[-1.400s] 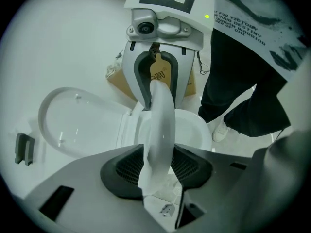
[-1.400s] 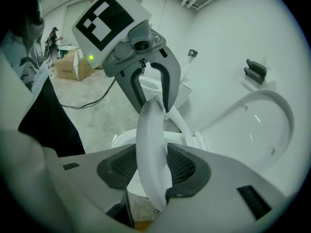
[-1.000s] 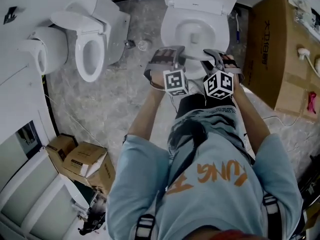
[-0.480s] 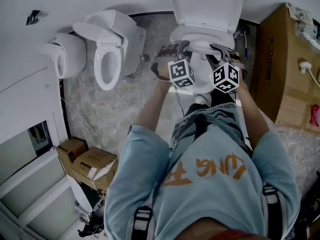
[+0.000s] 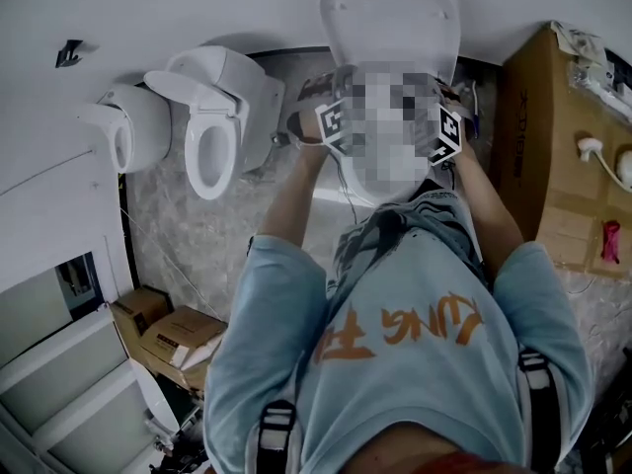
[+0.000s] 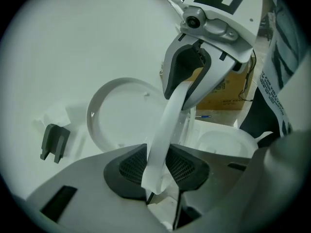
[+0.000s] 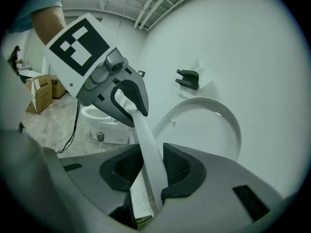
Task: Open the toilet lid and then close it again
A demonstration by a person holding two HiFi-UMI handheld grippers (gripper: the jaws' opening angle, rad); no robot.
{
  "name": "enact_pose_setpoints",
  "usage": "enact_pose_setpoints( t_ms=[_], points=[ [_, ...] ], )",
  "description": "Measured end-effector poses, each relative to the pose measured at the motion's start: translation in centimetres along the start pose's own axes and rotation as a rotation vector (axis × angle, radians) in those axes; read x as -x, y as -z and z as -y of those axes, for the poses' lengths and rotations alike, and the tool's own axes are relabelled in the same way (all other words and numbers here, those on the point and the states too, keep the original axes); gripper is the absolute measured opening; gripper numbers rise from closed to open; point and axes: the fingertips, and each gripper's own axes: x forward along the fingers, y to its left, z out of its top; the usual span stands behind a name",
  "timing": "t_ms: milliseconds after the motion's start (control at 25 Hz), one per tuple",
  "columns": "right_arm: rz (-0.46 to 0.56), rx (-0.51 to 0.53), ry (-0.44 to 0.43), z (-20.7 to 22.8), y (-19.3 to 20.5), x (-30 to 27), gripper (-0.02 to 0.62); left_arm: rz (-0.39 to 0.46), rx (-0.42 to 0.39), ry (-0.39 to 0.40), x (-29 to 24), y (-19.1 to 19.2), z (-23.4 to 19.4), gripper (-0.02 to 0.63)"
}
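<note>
Lid [image 5: 390,16] stands upright, flat against the wall [image 5: 197,8] behind the bowl, its round underside facing the room. In front of the lid and apart from it, the thin white seat [image 6: 167,123] is raised and held by its front edge, seen edge-on in both gripper views. The left gripper [image 6: 158,168] clamps that edge to the lid's left. Its jaws have just been closing, and both dark pads press on the white strip. The right gripper [image 7: 153,169] pinches the same edge to the lid's right. Its jaws have also just been closing, with the seat squeezed between the pads. In the head view both grippers sit just below the lid, partly behind a mosaic patch. A second toilet [image 5: 212,117] stands well to the left of the lid. A brown box [image 5: 553,136] sits near its right side. A small black bracket [image 6: 54,142] is fixed to the wall left of the lid.
</note>
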Motion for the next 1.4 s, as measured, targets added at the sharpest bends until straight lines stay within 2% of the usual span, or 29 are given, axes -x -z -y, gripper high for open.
enact_pose_setpoints(
  t_ms=[400, 600, 960, 1400],
  points=[
    [0.057, -0.051, 0.046, 7.2, -1.1, -3.2, 0.133, 0.021, 0.094, -0.048, -3.6, -1.8, -6.3, 0.153],
    [0.077, -0.058, 0.068, 10.5, -1.0, -4.9, 0.137, 0.029, 0.114, -0.069, -6.0, -2.6, -8.9, 0.156],
    [0.079, -0.036, 0.091, 14.8, -0.2, -8.0, 0.149, 0.045, 0.086, -0.062, -10.0, -3.8, -12.0, 0.155],
    [0.095, -0.035, 0.042, 17.5, 0.2, -10.2, 0.149, 0.072, 0.056, -0.045, -12.6, -4.4, -14.1, 0.156]
  ],
)
